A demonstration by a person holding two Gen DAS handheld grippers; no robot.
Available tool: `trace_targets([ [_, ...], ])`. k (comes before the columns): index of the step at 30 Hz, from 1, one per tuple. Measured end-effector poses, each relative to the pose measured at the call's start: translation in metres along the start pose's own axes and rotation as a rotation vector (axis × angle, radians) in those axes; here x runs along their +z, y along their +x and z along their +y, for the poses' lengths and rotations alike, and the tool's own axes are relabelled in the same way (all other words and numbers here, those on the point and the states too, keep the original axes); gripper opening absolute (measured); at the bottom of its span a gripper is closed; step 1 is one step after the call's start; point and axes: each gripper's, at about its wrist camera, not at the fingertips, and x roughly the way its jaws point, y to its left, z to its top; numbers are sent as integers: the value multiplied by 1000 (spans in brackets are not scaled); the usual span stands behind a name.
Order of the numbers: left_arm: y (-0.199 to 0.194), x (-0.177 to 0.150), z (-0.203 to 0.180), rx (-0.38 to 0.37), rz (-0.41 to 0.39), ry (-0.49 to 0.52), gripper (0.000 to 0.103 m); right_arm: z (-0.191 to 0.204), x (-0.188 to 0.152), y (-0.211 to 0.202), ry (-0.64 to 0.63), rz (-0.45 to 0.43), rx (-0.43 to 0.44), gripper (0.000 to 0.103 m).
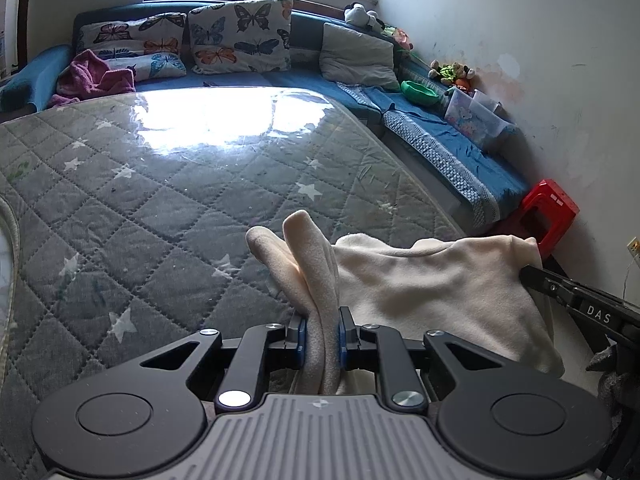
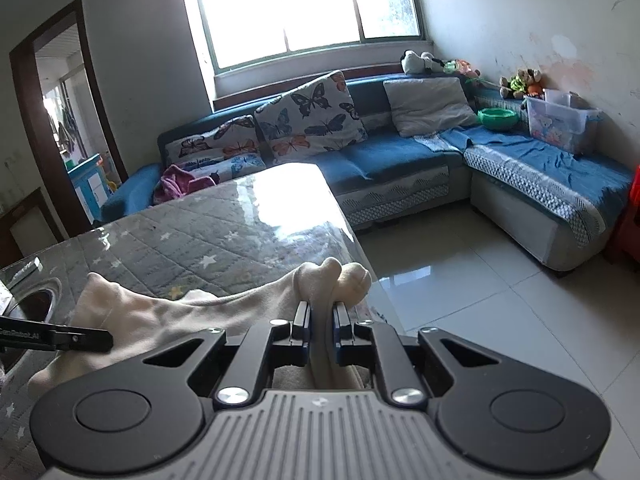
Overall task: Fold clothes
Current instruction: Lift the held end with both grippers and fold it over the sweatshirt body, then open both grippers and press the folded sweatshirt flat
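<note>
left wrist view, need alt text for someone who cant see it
The left gripper pinches a bunched fold of a cream garment over a grey star-quilted table; the right gripper grips its far edge. A blue sofa sits behind.

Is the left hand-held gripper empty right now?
No, the left hand-held gripper is shut on a bunched fold of the cream garment, which sticks up between its blue pads.

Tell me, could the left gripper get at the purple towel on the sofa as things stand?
Probably not yet. The left gripper is shut on the cream garment, and the purple towel lies across the whole quilted table.
</note>
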Motion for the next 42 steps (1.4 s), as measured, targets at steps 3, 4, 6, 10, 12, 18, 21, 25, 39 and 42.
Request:
trace_targets([
  [3, 1, -2, 0, 3, 0, 7, 17, -2, -4, 5, -2, 14, -11, 10],
  [4, 1, -2, 0, 4, 0, 11, 17, -2, -5, 7, -2, 19, -14, 10],
  [6, 2, -3, 0, 8, -1, 16, 17, -3, -6, 11, 0, 32, -24, 10],
  [10, 3, -6, 2, 16, -1, 25, 16, -4, -12, 17, -2, 54, -30, 10],
  [12, 3, -8, 5, 24, 1, 29, 16, -3, -16, 17, -3, 69, -28, 10],
  [18, 2, -9, 14, 23, 16, 10, 18, -2, -23, 16, 0, 74, -29, 14],
  [21, -4, -8, 11, 30, -1, 29, 23, -2, -22, 10, -7, 61, -37, 17],
  [25, -11, -5, 14, 32, -17, 18, 23, 7, -24, -3, -40, 37, -30, 22],
  [39, -37, -17, 15, 73, -101, 42, 23, 56, -60, -22, -219, 41, 23, 34],
  [42, -38, -17, 19, 74, -100, 34, 23, 56, -71, -30, -244, 47, 21, 37],
])
